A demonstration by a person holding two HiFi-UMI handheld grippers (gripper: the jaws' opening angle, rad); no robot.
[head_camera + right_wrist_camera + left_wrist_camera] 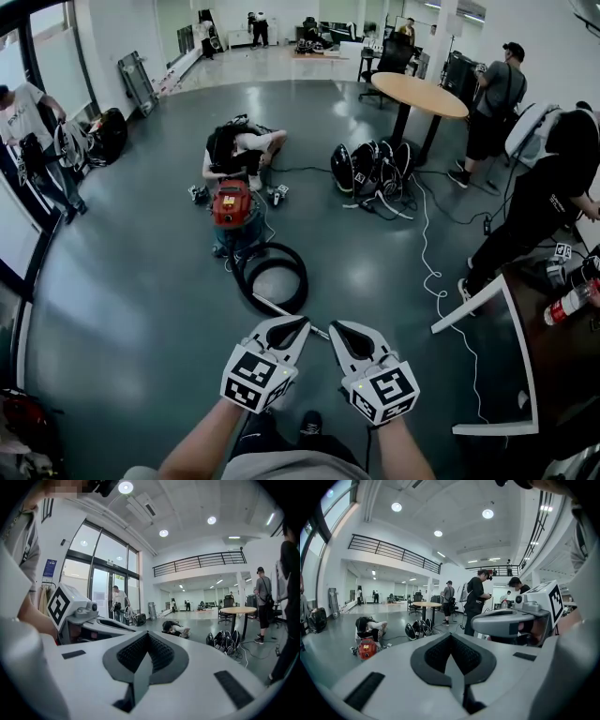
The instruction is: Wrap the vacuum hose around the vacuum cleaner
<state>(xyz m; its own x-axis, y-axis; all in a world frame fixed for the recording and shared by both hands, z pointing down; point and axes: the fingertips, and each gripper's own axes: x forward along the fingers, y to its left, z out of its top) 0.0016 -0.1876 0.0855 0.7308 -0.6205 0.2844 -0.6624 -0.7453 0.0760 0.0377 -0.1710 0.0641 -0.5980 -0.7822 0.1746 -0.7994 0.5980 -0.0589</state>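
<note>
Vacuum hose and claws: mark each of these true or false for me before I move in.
The vacuum hose lies looped on the floor. True.
The left claw grips the hose. False: it is shut on nothing.
The vacuum cleaner is red. True.
The right claw is open. False: it is shut and empty.
The hose is wound around the vacuum cleaner. False: its loop lies on the floor beside it.

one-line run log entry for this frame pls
left gripper: shut, empty | right gripper: shut, empty | vacuum hose: coiled on floor, not wrapped | vacuum cleaner: on floor beyond hose
</note>
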